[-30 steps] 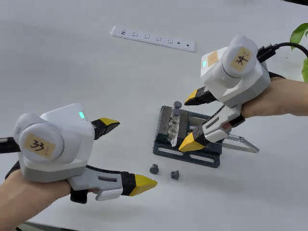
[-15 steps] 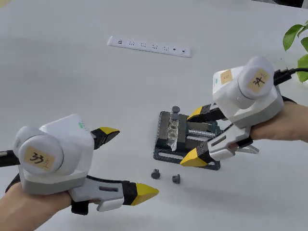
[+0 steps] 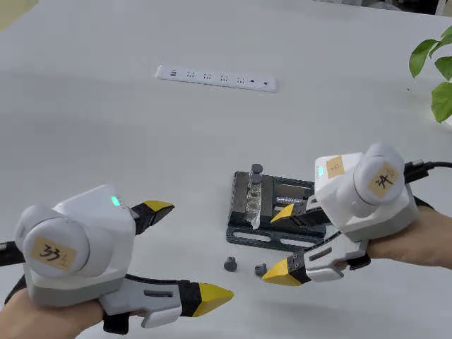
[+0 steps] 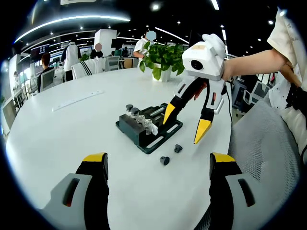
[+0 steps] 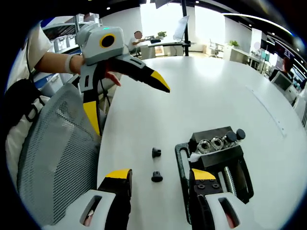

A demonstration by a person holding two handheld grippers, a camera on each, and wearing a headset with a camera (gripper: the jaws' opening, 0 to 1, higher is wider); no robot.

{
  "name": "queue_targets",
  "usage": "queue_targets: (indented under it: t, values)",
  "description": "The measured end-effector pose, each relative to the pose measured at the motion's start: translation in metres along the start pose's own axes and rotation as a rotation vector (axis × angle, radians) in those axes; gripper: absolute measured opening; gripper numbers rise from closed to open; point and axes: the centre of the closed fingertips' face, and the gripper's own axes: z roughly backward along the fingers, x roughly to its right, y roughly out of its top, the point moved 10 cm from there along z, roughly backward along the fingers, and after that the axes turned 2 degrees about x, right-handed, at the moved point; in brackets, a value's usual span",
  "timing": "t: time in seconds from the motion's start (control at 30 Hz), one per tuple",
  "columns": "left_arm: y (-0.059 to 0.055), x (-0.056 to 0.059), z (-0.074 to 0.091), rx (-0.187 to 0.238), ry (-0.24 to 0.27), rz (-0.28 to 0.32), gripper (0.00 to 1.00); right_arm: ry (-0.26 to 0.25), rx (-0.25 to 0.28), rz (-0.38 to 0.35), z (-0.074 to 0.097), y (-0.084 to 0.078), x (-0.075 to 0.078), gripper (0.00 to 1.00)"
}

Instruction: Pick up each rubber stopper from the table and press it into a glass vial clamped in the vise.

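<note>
Starting at the left, the left gripper (image 3: pixel 196 249) is held low over the white table (image 3: pixel 106 127), its yellow-tipped jaws spread wide with nothing between them. Ahead of it and to its right, two loose rubber stoppers (image 3: pixel 230 264) are seen lying side by side on the table, between the two grippers and nearer the right one. The right gripper (image 3: pixel 277 244) is likewise held with its jaws parted and nothing gripped; its lower jaw tip is placed just beside the nearer of the two stoppers, apparently short of touching it. Its upper jaw is seen over the near edge of the dark vise (image 3: pixel 240 233), in which a row of glass vials (image 3: pixel 253 199) is clamped. The end of the row farthest from the grippers is capped in dark rubber, while the nearer vials are open-mouthed. Well beyond both grippers a white power strip (image 3: pixel 215 77) is laid flat, and a green plant (image 3: pixel 434 70) is seen off the right gripper's outer side.
</note>
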Motion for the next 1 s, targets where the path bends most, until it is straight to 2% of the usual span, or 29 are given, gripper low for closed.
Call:
queue_targets:
  t: [0.13, 0.23, 0.43, 0.57, 1.0]
  values:
    - [0.0, 0.001, -0.001, -0.002, -0.001, 0.001, 0.86, -0.002, 0.029, 0.006, -0.007, -0.01, -0.003, 0.36]
    - [0.0, 0.002, -0.001, -0.005, -0.003, -0.001, 0.86, -0.01, 0.031, 0.016, -0.012, -0.016, -0.004, 0.29]
    - [0.0, 0.003, -0.002, -0.008, -0.006, 0.002, 0.85, -0.003, 0.016, 0.023, -0.019, -0.023, -0.009, 0.23]
    - [0.0, 0.004, -0.003, -0.011, -0.007, 0.003, 0.85, -0.006, 0.022, 0.003, -0.023, -0.027, -0.005, 0.19]
    - [-0.002, 0.005, -0.003, -0.013, -0.007, 0.011, 0.84, 0.0, 0.032, 0.012, -0.025, -0.028, -0.004, 0.11]
